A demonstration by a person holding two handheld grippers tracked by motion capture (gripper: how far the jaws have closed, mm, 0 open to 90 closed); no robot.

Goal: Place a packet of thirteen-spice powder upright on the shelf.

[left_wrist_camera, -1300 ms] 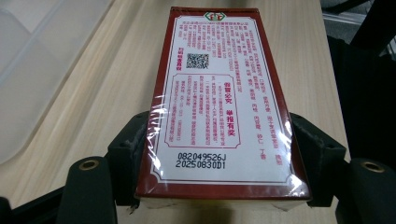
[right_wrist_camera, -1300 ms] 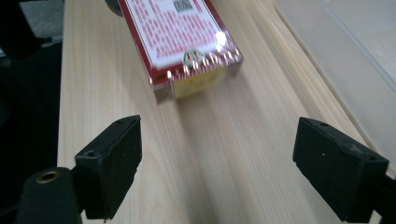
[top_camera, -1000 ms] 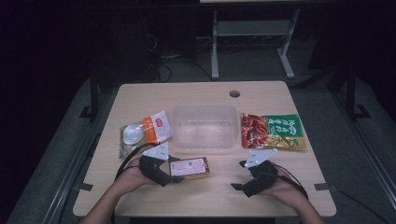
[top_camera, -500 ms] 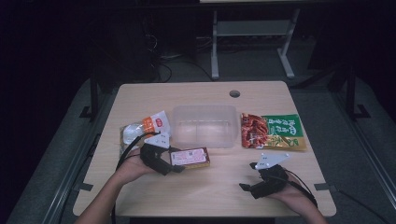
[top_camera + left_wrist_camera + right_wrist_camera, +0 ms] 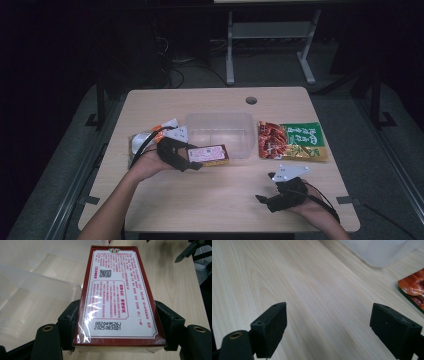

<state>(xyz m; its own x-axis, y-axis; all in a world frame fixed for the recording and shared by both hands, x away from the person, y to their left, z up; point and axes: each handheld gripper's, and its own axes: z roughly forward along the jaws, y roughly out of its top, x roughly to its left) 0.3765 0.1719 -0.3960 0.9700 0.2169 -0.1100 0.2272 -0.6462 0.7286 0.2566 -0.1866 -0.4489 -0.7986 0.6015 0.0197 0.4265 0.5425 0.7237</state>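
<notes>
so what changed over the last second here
The left gripper, shut on the red box, carried it up the table toward the clear container. The right gripper stayed open near the front edge; both snack packets kept their places.

Red box (image 5: 117,300) reads 082049526J, 20250830D1 (plus QR code).
</notes>
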